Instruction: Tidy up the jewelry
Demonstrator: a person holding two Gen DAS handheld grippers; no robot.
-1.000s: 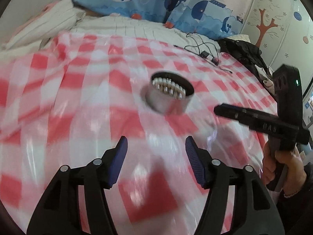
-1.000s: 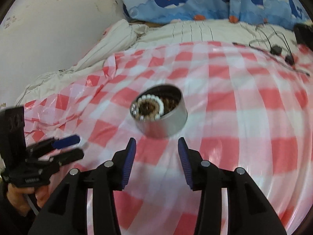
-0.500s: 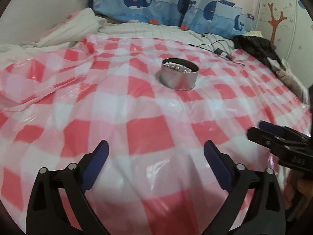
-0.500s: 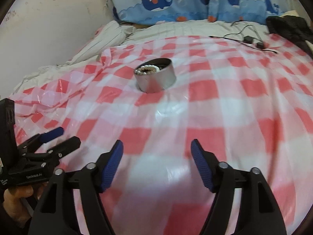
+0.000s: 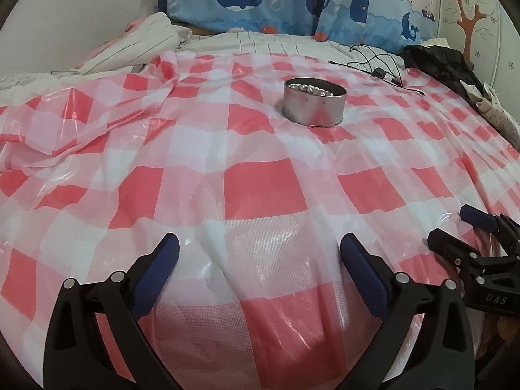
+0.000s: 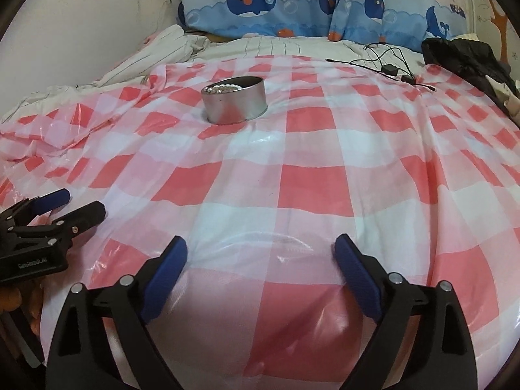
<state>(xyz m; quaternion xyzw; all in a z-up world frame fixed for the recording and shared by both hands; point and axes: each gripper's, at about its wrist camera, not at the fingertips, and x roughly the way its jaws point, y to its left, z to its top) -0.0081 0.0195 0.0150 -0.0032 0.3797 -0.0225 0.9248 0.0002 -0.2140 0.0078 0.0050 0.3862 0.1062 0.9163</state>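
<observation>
A round silver tin [image 5: 313, 103] [image 6: 234, 99] stands on the red-and-white checked plastic sheet [image 5: 253, 191] [image 6: 308, 182], far ahead of both grippers. A string of pearl-like beads [image 5: 310, 88] [image 6: 224, 88] shows above its rim. My left gripper [image 5: 260, 253] is wide open near the sheet's front, with only sheet between its blue pads. My right gripper [image 6: 261, 253] stands beside it; its jaws are still opening and nothing lies between them. Each gripper appears at the edge of the other's view: the right gripper [image 5: 455, 230] and the left gripper [image 6: 76, 203].
Whale-print pillows [image 5: 276, 3] line the back wall. A black cable with a small box [image 5: 378, 66] and a dark garment [image 5: 442, 65] lie at the back right. Rumpled striped bedding [image 5: 136, 48] lies at the back left.
Both grippers drew back from the tin toward the sheet's front edge and opened from half-closed to wide. The tin now sits much farther away in both views.
</observation>
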